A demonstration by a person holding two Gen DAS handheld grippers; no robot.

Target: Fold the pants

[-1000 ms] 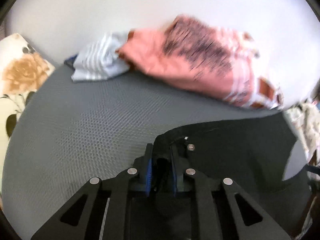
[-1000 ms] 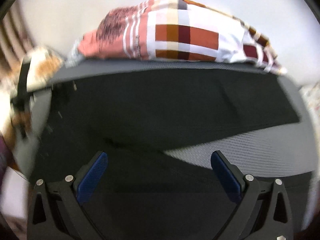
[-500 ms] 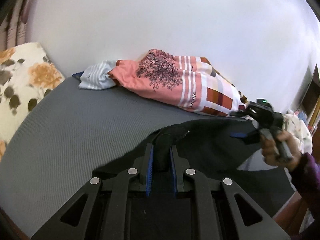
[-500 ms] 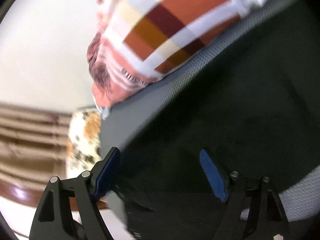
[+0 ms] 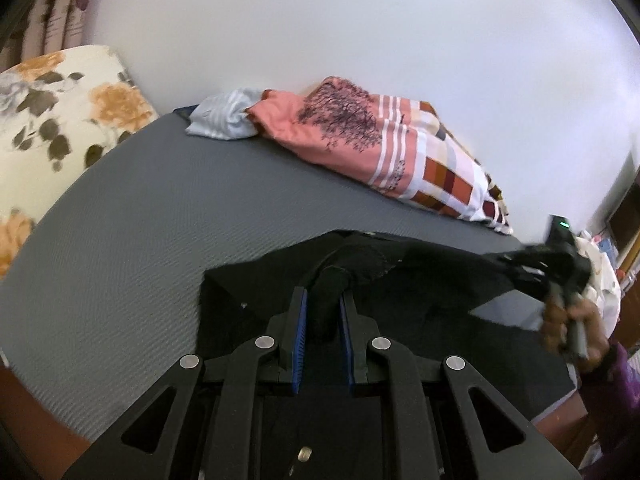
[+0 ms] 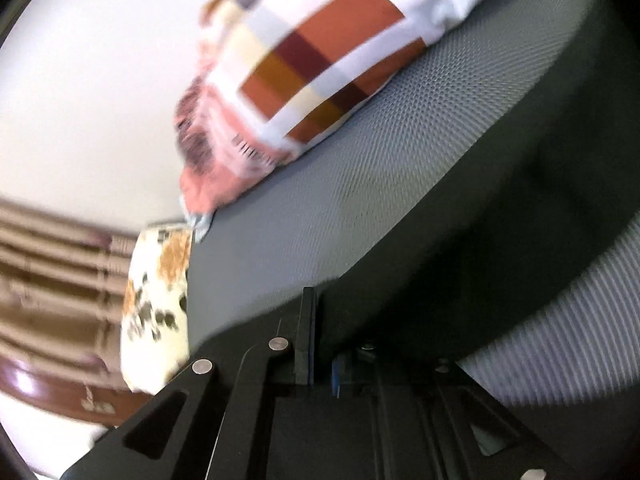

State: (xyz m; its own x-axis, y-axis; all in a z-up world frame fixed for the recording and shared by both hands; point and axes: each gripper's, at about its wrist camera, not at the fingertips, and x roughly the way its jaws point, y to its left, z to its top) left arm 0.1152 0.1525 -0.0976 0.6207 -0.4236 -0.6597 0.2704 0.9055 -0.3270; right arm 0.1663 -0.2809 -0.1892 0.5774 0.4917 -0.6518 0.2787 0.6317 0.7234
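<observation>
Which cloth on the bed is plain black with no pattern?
The black pants, at the near edge. The salmon patterned quilt and the pale striped cloth lie by the wall.

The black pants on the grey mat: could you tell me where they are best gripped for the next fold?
Grip the black pants along an edge, coming in low from the near side. The cloth lies flat on the grey mat, so only edges give the fingers a ridge, as the left gripper shows.

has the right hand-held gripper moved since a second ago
Yes. In the left wrist view the right hand-held gripper has come in at the right edge, low beside the patchwork pillow, and is clamped on the black pants.
</observation>
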